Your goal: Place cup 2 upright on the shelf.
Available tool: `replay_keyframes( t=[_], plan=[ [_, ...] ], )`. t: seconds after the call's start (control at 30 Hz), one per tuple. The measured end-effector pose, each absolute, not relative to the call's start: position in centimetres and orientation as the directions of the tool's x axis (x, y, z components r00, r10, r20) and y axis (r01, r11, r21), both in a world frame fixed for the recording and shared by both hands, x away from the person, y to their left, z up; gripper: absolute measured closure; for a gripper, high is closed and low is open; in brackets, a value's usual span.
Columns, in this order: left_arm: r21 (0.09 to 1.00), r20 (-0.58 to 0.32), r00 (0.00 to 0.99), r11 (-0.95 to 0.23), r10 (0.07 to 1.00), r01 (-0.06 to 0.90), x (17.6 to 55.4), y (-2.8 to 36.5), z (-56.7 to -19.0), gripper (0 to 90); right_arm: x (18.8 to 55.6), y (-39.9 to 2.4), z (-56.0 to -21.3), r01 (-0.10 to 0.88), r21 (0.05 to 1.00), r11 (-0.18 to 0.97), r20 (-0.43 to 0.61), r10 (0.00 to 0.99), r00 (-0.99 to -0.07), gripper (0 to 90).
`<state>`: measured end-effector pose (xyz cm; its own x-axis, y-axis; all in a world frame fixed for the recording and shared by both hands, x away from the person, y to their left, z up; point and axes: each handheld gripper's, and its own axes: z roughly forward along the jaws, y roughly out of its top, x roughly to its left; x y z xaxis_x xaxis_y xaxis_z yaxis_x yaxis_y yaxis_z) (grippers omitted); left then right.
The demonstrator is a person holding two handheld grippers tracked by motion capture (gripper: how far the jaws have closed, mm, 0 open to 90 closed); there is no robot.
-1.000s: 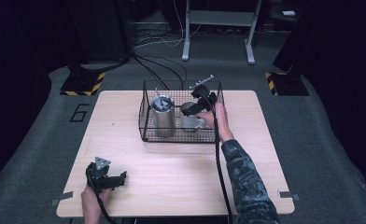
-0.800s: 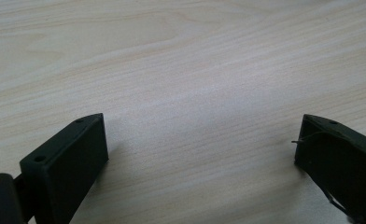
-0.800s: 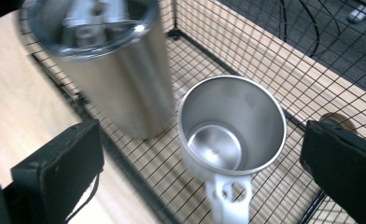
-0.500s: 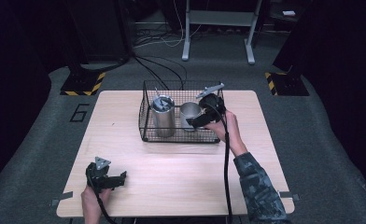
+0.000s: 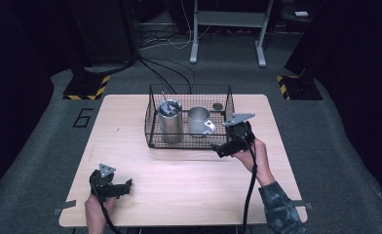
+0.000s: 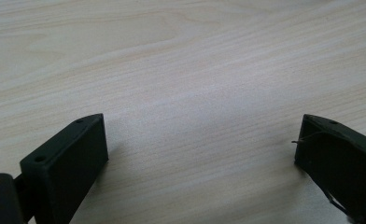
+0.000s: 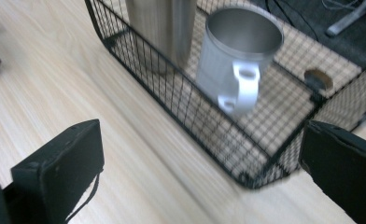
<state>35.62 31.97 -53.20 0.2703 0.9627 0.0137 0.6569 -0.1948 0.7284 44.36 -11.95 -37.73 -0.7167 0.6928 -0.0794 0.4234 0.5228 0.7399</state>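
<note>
We are resting our left gripper (image 5: 112,184) wide open on the table (image 5: 189,185), well in front of the wire basket (image 5: 152,127). Our right gripper (image 5: 226,147), jaws wide and empty, is hovering just outside the basket's front right corner. The steel mug (image 5: 199,121) is standing upright inside, beside the tall steel tumbler (image 5: 169,122); placing looks done.

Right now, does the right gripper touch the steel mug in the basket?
Apart. In the right gripper view the open right gripper is outside the wire basket; the steel mug stands inside.
</note>
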Motion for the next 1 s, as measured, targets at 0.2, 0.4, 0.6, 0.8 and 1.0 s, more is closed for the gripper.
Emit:
replay_keyframes(
  t=[0.2, 0.4, 0.6, 0.8, 1.0],
  plan=[
    [0.729, 0.012, 0.27, -0.193, 0.963, 0.657, 35.6, 32.0, -53.2, 2.4, 42.7, -14.4, -41.0, 0.465, 0.724, 0.51, -0.068, 0.723, -0.688, 0.0],
    [0.729, 0.015, 0.27, -0.195, 0.963, 0.656, 35.6, 32.0, -53.2, 2.3, 40.9, -17.0, -45.6, 0.535, 0.708, 0.46, -0.015, 0.768, -0.64, 0.0],
    [0.729, 0.015, 0.27, -0.195, 0.963, 0.657, 35.6, 32.0, -53.2, 2.3, 39.4, -18.6, -49.8, 0.588, 0.69, 0.421, 0.032, 0.795, -0.606, 0.0],
    [0.733, 0.01, 0.264, -0.186, 0.965, 0.654, 35.6, 31.9, -53.2, 2.2, 38.3, -19.5, -51.8, 0.599, 0.698, 0.392, 0.043, 0.812, -0.582, 0.0],
    [0.734, 0.008, 0.26, -0.182, 0.966, 0.654, 35.6, 31.8, -53.3, 2.2, 37.6, -20.0, -53.0, 0.577, 0.714, 0.396, -0.004, 0.827, -0.562, 0.0]
  ],
)
